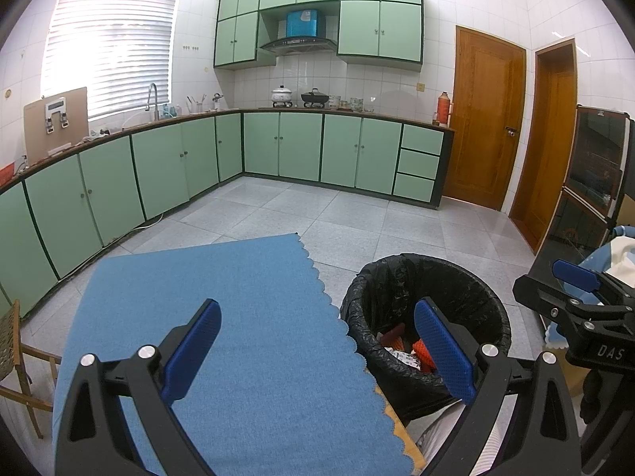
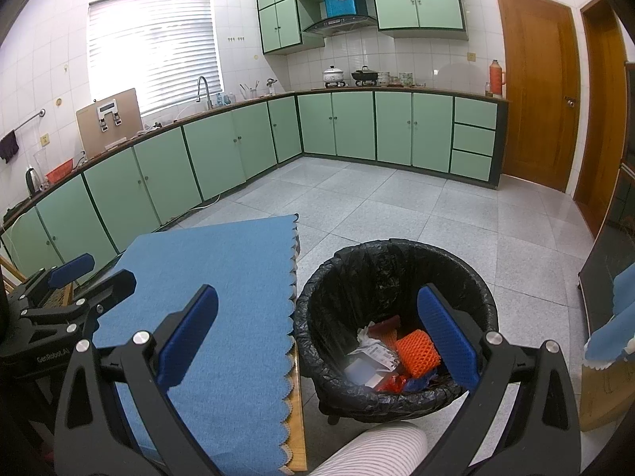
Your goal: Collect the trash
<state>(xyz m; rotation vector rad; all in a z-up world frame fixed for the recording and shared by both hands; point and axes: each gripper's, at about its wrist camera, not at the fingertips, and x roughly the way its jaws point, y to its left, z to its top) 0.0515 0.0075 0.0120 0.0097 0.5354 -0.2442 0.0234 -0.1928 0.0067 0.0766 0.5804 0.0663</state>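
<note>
Your left gripper (image 1: 317, 351) & right gripper (image 2: 317, 343): black frames, silver screws, blue textured pads (image 2: 186, 339). White "DAS" lettering (image 1: 610, 352); striped trouser leg (image 2: 373, 454).

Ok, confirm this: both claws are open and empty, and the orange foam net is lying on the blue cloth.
Wrong in one respect: the orange foam net lies inside the black-lined bin, not on the blue cloth, as the right wrist view shows. The left claw and right claw are open and empty.

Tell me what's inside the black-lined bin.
The bin holds an orange foam net, white crumpled paper wrappers and red scraps. Whatever lies beneath that pile, and the bin's bottom, is covered.
</note>
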